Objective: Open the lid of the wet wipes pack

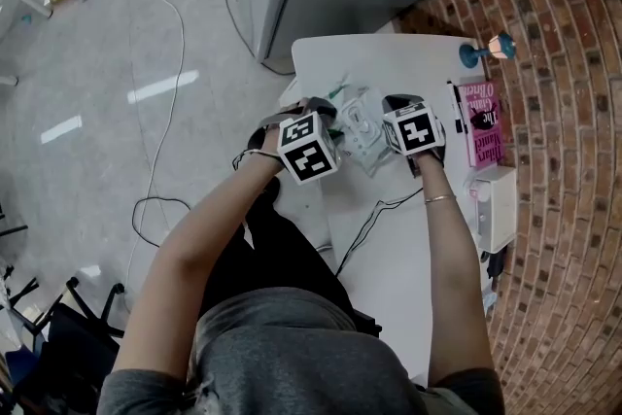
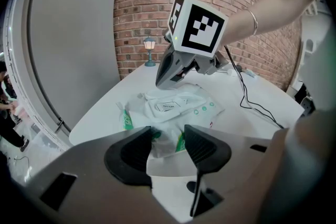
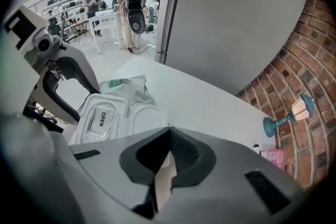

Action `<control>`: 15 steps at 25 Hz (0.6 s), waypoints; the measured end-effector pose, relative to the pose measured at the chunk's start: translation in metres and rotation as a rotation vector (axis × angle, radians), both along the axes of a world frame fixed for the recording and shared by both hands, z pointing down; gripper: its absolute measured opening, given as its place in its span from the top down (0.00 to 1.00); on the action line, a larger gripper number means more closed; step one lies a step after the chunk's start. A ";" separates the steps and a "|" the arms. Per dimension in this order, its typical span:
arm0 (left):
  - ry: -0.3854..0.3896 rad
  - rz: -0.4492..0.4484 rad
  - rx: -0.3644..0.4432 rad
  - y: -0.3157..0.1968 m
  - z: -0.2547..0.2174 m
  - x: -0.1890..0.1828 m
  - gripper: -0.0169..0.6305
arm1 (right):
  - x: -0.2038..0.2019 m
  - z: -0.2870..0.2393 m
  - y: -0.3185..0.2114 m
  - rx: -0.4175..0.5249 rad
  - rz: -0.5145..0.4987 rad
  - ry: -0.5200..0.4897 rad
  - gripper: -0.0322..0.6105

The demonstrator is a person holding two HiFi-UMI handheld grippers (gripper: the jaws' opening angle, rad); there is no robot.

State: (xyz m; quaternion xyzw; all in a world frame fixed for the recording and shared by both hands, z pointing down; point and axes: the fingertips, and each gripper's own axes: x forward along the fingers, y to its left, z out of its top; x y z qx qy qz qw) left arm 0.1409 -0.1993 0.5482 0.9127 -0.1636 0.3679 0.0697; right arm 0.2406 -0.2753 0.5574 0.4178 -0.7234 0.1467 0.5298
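Observation:
The white wet wipes pack [image 1: 358, 126] lies on the white table [image 1: 398, 258] between my two grippers. My left gripper [image 2: 168, 139] is shut on the crumpled near end of the pack [image 2: 178, 107], and wrapper bunches between its pads. In the right gripper view the pack [image 3: 102, 118] shows a panel marked OPEN, with a rounded white lid flap [image 3: 143, 118] beside it. My right gripper [image 3: 168, 129] is shut, its tips meeting at that flap's edge. Whether they pinch the flap I cannot tell. The left gripper view shows the right gripper [image 2: 160, 83] at the pack's far end.
A pink book [image 1: 483, 117] and a white box [image 1: 496, 204] lie along the table's right side. A small blue lamp [image 1: 491, 46] stands at the far corner by the brick wall. A black cable [image 1: 374, 214] runs across the table. A grey cabinet [image 3: 226, 18] stands behind.

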 end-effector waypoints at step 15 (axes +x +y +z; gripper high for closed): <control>0.006 -0.007 -0.006 0.001 0.001 -0.005 0.65 | -0.016 -0.064 0.007 0.197 0.140 -0.163 0.94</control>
